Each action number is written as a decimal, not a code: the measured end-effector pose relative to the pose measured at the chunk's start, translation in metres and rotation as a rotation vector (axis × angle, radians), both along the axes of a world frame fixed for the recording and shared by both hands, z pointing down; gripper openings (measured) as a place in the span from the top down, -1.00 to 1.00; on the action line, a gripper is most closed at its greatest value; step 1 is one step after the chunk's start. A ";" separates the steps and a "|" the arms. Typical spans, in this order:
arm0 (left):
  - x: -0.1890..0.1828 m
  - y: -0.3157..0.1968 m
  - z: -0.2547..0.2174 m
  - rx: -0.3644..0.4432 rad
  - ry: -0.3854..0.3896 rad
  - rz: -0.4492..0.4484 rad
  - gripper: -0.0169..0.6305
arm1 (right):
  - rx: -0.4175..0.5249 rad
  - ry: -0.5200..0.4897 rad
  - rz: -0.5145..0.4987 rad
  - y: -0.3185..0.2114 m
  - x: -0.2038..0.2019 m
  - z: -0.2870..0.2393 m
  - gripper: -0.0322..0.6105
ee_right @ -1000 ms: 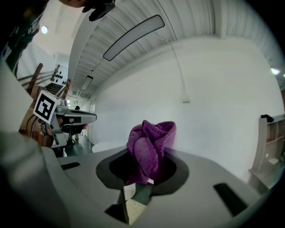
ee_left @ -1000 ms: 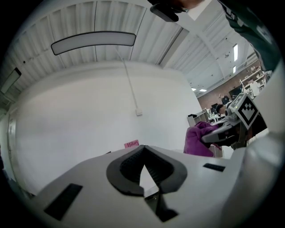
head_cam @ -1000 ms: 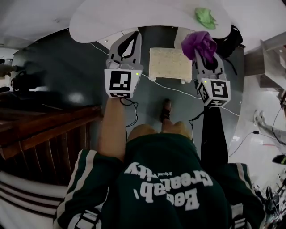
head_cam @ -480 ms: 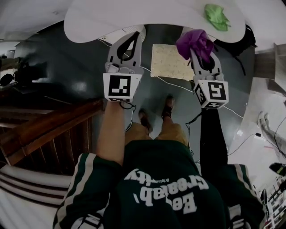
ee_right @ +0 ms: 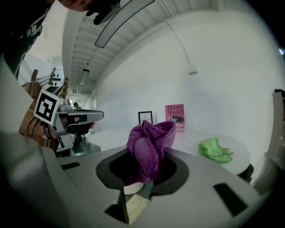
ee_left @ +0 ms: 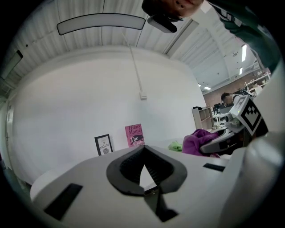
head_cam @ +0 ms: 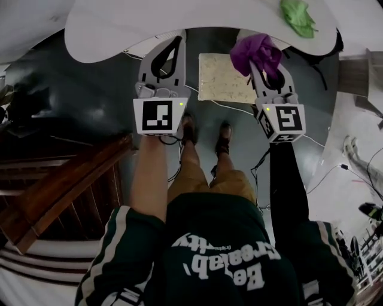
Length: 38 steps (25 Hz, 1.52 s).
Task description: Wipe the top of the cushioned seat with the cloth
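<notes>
The right tongs were clenched on a bunched purple cloth, which bulged up out of the jaws. The left tongs were closed tip to tip with nothing between them.

In the head view the left tongs and right tongs were held out side by side, pointing forward, with the seat between them. The seat was a cream cushioned square standing on the dark floor, just ahead of the person's shoes. The cloth overlapped the seat's far right corner there; whether it touched the cushion could not be told.

Beyond the seat stood a white round tabletop. A crumpled green rag lay on its right part, well apart from the cloth. At the back of the tabletop, against the white wall, a pink book stood upright just beside a small framed picture.
</notes>
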<state>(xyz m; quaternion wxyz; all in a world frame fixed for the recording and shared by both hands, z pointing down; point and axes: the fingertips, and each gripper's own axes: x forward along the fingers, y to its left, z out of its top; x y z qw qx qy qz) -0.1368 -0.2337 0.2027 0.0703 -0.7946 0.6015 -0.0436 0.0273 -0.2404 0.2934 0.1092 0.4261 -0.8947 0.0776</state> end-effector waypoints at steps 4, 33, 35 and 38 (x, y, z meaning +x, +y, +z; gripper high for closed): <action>-0.023 -0.019 0.033 -0.005 0.015 0.015 0.91 | -0.032 0.055 0.009 -0.011 -0.023 0.039 0.60; -0.102 -0.049 0.164 -0.073 0.091 0.074 0.91 | -0.287 0.275 -0.158 -0.051 -0.153 0.286 0.62; -0.105 -0.049 0.168 -0.081 0.096 0.065 0.91 | -0.316 0.286 -0.180 -0.057 -0.161 0.304 0.62; -0.106 -0.050 0.177 -0.092 0.090 0.059 0.91 | -0.385 0.300 -0.204 -0.062 -0.170 0.337 0.62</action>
